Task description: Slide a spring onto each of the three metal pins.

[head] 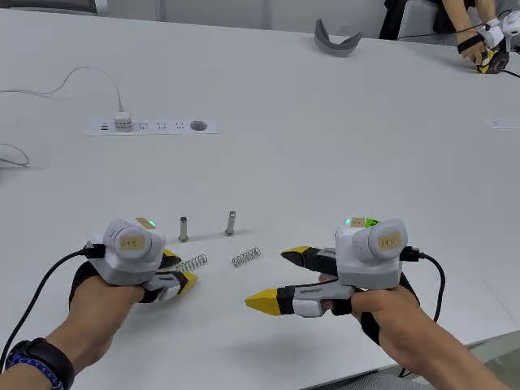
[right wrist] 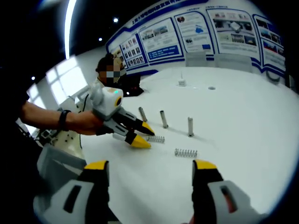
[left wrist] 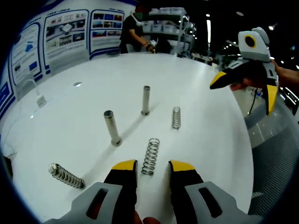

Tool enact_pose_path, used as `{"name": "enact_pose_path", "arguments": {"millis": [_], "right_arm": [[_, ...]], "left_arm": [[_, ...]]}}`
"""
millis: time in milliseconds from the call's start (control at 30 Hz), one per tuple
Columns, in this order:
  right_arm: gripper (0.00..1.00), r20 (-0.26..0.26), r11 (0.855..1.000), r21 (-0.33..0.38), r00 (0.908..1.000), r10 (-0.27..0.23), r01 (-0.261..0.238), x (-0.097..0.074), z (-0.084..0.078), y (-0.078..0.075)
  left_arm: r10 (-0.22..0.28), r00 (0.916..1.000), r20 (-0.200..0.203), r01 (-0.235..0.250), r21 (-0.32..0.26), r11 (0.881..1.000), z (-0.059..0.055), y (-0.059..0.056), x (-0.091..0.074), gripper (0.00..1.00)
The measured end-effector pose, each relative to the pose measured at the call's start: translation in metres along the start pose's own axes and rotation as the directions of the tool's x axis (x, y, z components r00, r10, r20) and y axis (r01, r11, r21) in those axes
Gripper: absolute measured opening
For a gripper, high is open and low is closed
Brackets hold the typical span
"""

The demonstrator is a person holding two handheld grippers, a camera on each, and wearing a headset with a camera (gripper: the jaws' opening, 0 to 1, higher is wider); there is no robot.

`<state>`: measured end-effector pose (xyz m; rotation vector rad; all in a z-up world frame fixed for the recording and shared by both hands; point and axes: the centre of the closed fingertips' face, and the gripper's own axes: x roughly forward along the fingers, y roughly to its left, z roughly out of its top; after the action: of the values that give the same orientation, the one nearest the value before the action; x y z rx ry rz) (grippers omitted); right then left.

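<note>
The near spring (left wrist: pixel 151 156), a small shiny coil of metal wire, lies flat on the white tabletop (head: pixel 325 162). Its end sits right between the yellow tips of the left gripper (left wrist: pixel 153 165). The jaws are a little apart, with a gap on each side of the coil, so they are not holding it yet. The far spring (left wrist: pixel 176 117), another shiny coil, lies near it.

Behind the springs stand two short grey metal pins, the near pin (left wrist: pixel 112 127) and the far pin (left wrist: pixel 146 100). Both are upright and bare. A third pin (left wrist: pixel 65 176) stands off to one side of the left gripper. It looks ribbed all the way up, so I think it already has a spring on it, but I cannot be sure.

The right gripper (right wrist: pixel 150 164) hangs over the tabletop near the far spring. Its jaws are wide apart and hold nothing.

I think the step now is picking up the near spring. Next the left jaws need to close softly on the coil, or it may squash or pop away. Then the spring has to be lifted, turned to stand up straight, and its hole lined up over the top of a bare pin.
</note>
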<state>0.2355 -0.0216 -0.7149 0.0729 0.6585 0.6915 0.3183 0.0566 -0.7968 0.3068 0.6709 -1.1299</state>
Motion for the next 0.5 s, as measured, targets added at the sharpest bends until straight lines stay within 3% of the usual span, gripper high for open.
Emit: {"name": "enact_pose_path", "arguments": {"millis": [233, 500], "right_arm": [[0.74, -0.012, 1.0, 0.003, 0.9999, -0.002, 0.002, -0.0017, -0.0062, 0.0015], [0.74, -0.015, 1.0, 0.008, 0.9999, 0.007, -0.007, 0.0028, -0.0084, 0.0052]], "left_arm": [[0.025, 0.9997, 0.004, -0.026, 0.015, 1.0, 0.0019, 0.0046, 0.0016, 0.19], [0.048, 0.9988, -0.01, -0.048, -0.017, 0.999, -0.0006, 0.0093, -0.0003, 0.11]]}}
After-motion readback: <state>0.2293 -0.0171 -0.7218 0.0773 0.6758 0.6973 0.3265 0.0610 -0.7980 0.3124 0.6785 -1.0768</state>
